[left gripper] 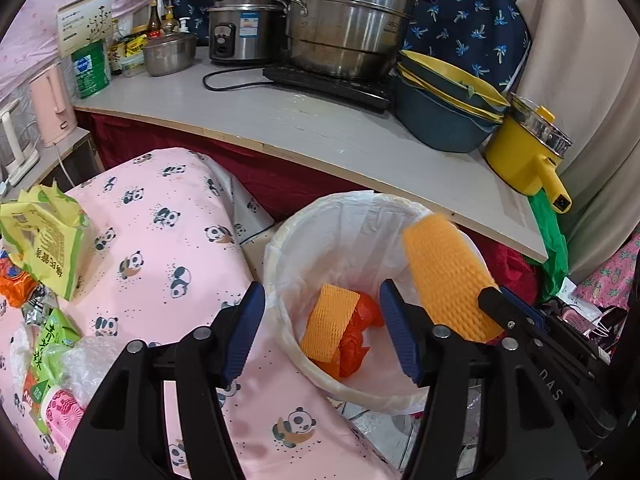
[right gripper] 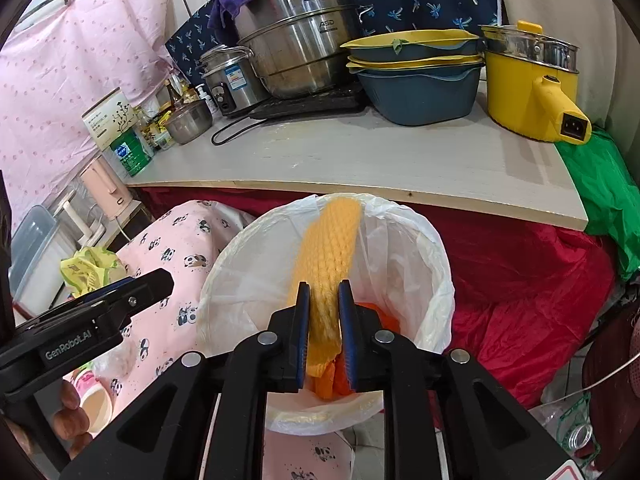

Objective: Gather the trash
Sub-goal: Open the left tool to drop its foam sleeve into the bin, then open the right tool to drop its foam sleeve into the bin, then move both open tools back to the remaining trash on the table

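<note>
A white bin lined with a white bag (left gripper: 352, 216) (right gripper: 416, 240) stands below the counter. Inside lie an orange foam net sleeve (left gripper: 330, 322) and red-orange plastic (left gripper: 362, 328). My right gripper (right gripper: 324, 320) is shut on another orange foam net sleeve (right gripper: 332, 248) and holds it over the bin's mouth; that sleeve also shows in the left wrist view (left gripper: 448, 272), gripped at its lower end. My left gripper (left gripper: 322, 328) is open and empty, above the bin's near-left rim. Wrappers (left gripper: 44, 244) lie at the left on the pink panda cloth (left gripper: 160, 248).
A counter (left gripper: 320, 120) (right gripper: 360, 160) behind the bin holds steel pots (left gripper: 344, 24), a rice cooker (left gripper: 240, 28), stacked blue and yellow basins (left gripper: 444, 112) and a yellow electric pot (left gripper: 528, 148). Red cloth (right gripper: 520, 272) hangs under it. More trash (left gripper: 52, 360) lies at the lower left.
</note>
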The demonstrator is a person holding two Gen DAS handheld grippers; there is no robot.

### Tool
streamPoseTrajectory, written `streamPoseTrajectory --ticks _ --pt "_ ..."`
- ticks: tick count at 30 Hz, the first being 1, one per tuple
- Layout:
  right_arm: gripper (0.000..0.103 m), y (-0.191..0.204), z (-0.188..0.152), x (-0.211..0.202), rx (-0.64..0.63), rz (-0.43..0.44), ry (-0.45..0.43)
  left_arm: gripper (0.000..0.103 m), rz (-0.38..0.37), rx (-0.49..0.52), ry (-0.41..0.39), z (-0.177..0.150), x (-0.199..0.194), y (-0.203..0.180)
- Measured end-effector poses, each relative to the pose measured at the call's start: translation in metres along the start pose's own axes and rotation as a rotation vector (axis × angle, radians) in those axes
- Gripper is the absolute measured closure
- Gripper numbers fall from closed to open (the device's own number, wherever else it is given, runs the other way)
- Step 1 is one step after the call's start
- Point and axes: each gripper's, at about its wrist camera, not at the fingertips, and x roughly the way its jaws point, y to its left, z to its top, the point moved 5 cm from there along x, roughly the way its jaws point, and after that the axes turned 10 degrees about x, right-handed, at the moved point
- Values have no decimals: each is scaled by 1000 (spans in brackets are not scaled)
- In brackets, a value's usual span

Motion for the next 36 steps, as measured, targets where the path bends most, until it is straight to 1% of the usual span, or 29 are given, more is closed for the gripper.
streamPoseTrajectory --ticks 11,14,16,18,19,28,36 --pt "76 24 4 -16 -37 26 -32 44 40 -34 -32 -4 -20 17" --pt "71 36 3 -24 -57 36 -45 44 52 -44 -41 -7 -28 22" --pt "68 43 2 -28 -67 45 -50 42 67 -49 -51 -10 -35 27" --pt "66 50 1 -32 -77 54 -52 36 82 -57 -64 -12 -42 32" --pt "66 54 0 -33 -82 59 -53 36 87 -61 -70 -14 -46 35" --pt "64 93 -12 -42 -137 116 -43 36 139 -119 -90 -32 -76 69" --pt "64 130 -35 -43 -196 163 -10 36 184 -189 -93 -56 -99 105"
